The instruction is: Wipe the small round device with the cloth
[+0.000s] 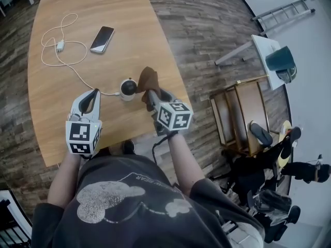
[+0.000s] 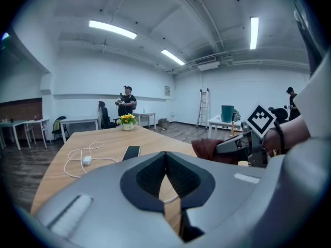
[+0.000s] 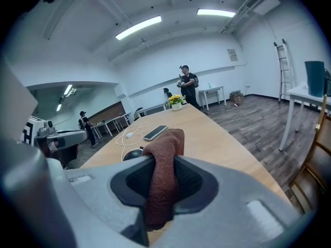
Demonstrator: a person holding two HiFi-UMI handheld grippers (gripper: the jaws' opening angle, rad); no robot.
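The small round device (image 1: 128, 88), a black dome on a white base with a white cable plugged in, stands near the table's front edge. My right gripper (image 1: 151, 94) is just right of it, shut on a brown cloth (image 1: 148, 78) that sticks out past the jaws beside the dome. In the right gripper view the cloth (image 3: 164, 180) hangs pinched between the jaws, and the device (image 3: 133, 154) peeks out at left. My left gripper (image 1: 94, 93) hovers left of the device, jaws together and holding nothing (image 2: 165, 155). The device is hidden in the left gripper view.
A black phone (image 1: 102, 39) and a coiled white cable with its charger (image 1: 60, 46) lie farther back on the wooden table (image 1: 62, 133). A flower pot (image 2: 127, 121) stands at the far end. A wooden chair (image 1: 240, 118) and a ladder (image 1: 282, 12) are off to the right.
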